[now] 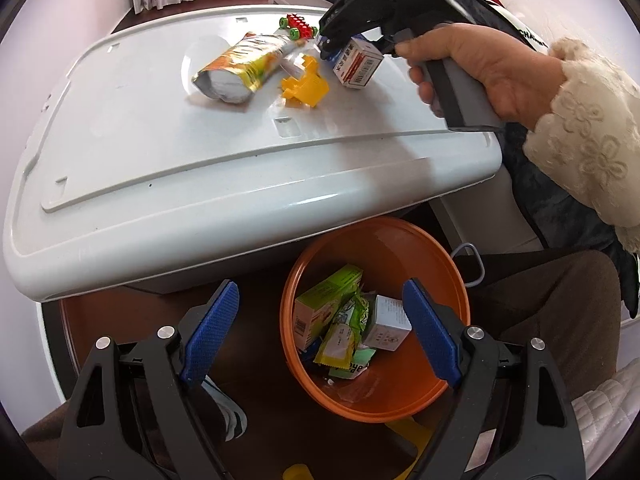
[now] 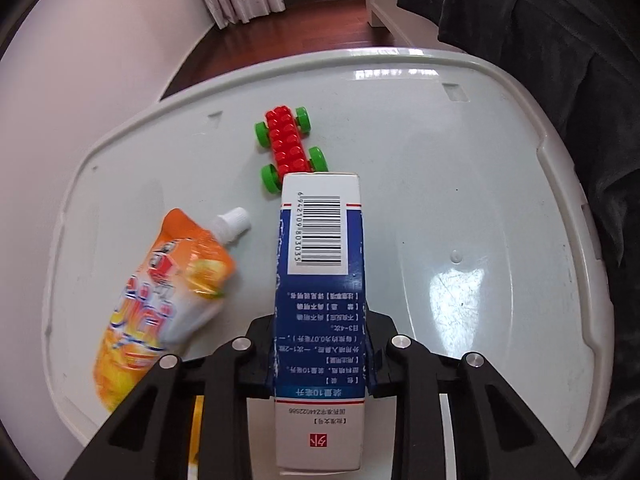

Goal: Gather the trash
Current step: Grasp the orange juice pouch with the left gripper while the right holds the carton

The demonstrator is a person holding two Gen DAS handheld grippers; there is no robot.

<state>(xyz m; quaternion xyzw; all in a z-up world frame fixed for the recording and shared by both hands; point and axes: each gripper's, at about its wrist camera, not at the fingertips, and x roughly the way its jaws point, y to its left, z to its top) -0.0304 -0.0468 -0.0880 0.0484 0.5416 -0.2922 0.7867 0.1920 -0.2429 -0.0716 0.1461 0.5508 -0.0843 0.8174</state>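
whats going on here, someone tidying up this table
A person is clearing trash off a white table with two handheld grippers. The right gripper is shut on a blue-and-white medicine box. The left gripper hangs open over an orange bin that already holds boxes and wrappers. An orange drink pouch, a red toy car and a yellow toy piece lie on the table.

Pouch (image 2: 160, 304) lies on the table (image 2: 460, 184) left of the box (image 2: 320, 280), toy car (image 2: 290, 148) just behind the box. Bin (image 1: 424, 264) sits below the table's near edge, wrappers (image 1: 344, 332) inside.
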